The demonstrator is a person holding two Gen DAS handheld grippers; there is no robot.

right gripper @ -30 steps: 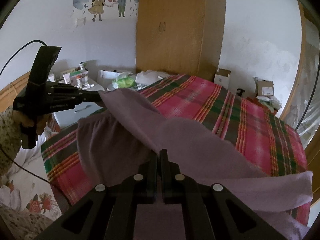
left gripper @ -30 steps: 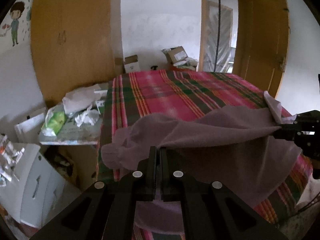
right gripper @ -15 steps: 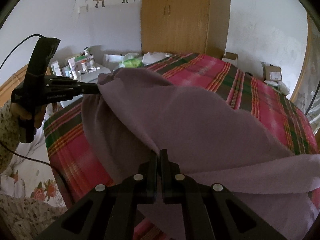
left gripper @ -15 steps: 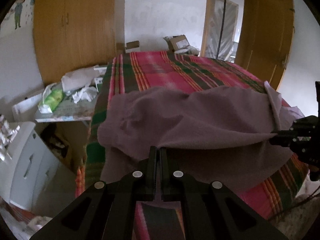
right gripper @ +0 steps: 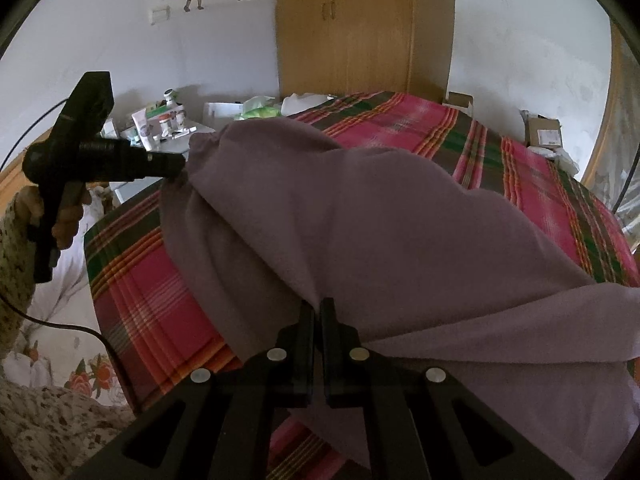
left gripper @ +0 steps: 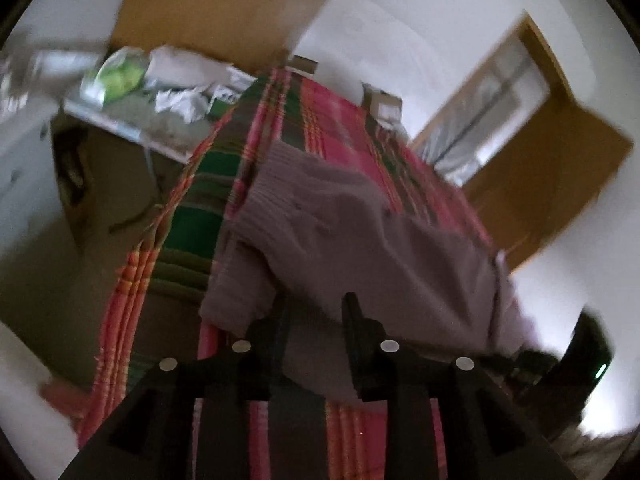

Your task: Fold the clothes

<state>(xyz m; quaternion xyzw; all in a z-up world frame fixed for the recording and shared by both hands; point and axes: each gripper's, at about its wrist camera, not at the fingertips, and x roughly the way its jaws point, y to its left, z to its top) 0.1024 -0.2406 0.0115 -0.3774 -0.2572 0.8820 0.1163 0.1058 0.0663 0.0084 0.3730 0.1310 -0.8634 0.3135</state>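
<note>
A mauve knit garment lies doubled over on the plaid bed cover. My right gripper is shut on a fold of it at its near edge. In the left wrist view, which is tilted and blurred, my left gripper stands open, and the garment sags between and past its fingers. From the right wrist view, the left gripper is at the garment's far left corner, held by a hand. The right gripper shows as a dark blur at the garment's right end.
A cluttered side table with a green packet and crumpled paper stands left of the bed. A white cabinet with bottles is nearby. A wooden wardrobe and cardboard boxes lie beyond. A cable hangs below the hand.
The left gripper's jaws have parted, letting go of the garment's corner, and its view has tilted and dropped. The garment's folded half has come down onto the bed. The right gripper stays shut.
</note>
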